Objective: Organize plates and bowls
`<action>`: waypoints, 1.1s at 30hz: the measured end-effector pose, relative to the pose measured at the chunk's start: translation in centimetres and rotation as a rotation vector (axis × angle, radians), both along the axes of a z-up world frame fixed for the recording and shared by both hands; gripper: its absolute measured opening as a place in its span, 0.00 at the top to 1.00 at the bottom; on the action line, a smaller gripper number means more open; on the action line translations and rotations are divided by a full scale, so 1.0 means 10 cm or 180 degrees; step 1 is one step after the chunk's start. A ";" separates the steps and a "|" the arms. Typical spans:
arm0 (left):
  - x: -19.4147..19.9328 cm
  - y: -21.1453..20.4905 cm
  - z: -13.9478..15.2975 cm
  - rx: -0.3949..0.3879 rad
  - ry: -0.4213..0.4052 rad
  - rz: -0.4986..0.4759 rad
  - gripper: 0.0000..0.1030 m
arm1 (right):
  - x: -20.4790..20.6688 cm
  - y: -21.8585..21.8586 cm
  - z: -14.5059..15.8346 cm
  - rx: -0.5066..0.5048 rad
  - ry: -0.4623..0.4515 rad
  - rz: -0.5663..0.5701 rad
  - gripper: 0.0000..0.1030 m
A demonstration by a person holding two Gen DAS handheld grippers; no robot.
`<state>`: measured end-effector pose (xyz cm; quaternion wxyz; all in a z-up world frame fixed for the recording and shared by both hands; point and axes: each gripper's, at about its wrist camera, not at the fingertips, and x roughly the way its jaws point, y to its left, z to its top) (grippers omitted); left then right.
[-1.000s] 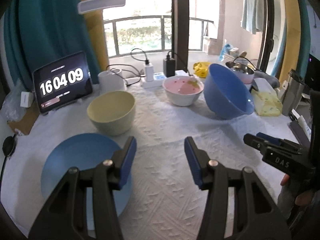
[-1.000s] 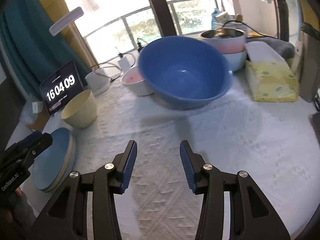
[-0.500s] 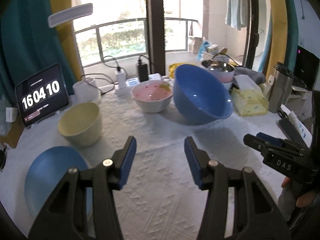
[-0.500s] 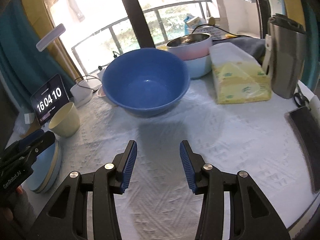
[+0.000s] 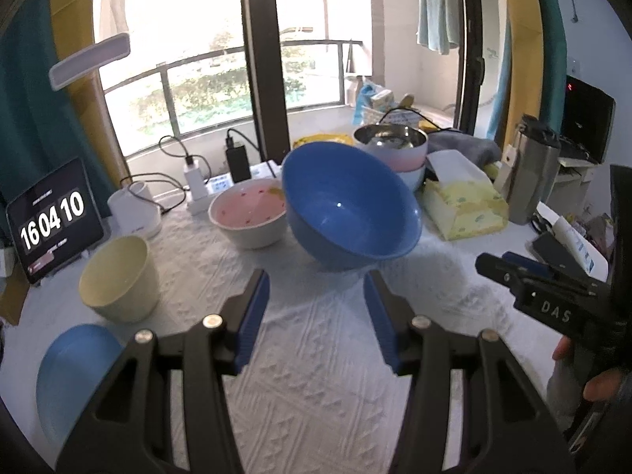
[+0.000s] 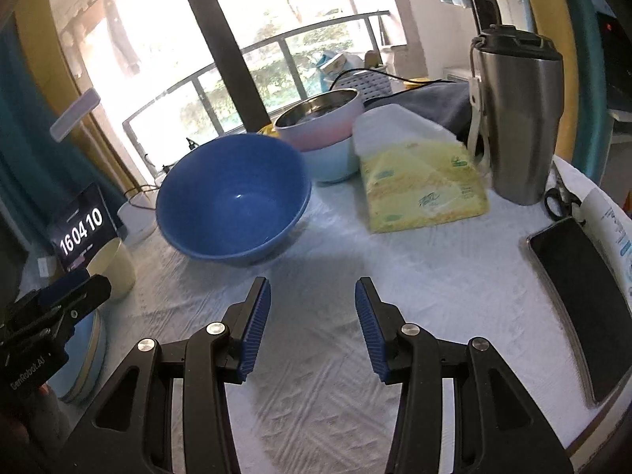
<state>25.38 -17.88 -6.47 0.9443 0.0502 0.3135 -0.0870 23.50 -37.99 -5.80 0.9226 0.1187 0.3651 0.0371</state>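
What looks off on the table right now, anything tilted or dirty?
The big blue bowl sits tipped, its opening facing the cameras instead of straight up; its far rim seems to lean toward the pink bowl behind it, though contact is unclear. The pink bowl has yellowish bits inside. No spill or breakage shows on the white cloth.

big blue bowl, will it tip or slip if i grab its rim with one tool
The big blue bowl already sits tilted on its rounded base, so it probably rocks or swings when lifted by one edge. Its glossy surface shows a highlight, so it may be slippery. It looks stiff, likely light plastic.
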 end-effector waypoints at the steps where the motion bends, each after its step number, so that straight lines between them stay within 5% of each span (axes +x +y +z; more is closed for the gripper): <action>1: 0.04 -0.01 0.00 0.0001 -0.0006 0.0001 0.50 | 0.03 -0.01 0.00 -0.0003 -0.0002 0.0001 0.55; 20: 0.65 -0.10 -0.20 -0.0141 -0.0018 0.0068 0.50 | 0.68 0.13 -0.15 -0.0016 0.0095 0.0148 0.53; 33: 0.99 -0.08 -0.55 -0.0057 0.0211 0.0159 0.50 | 1.01 0.23 -0.43 -0.0021 0.0319 0.0246 0.52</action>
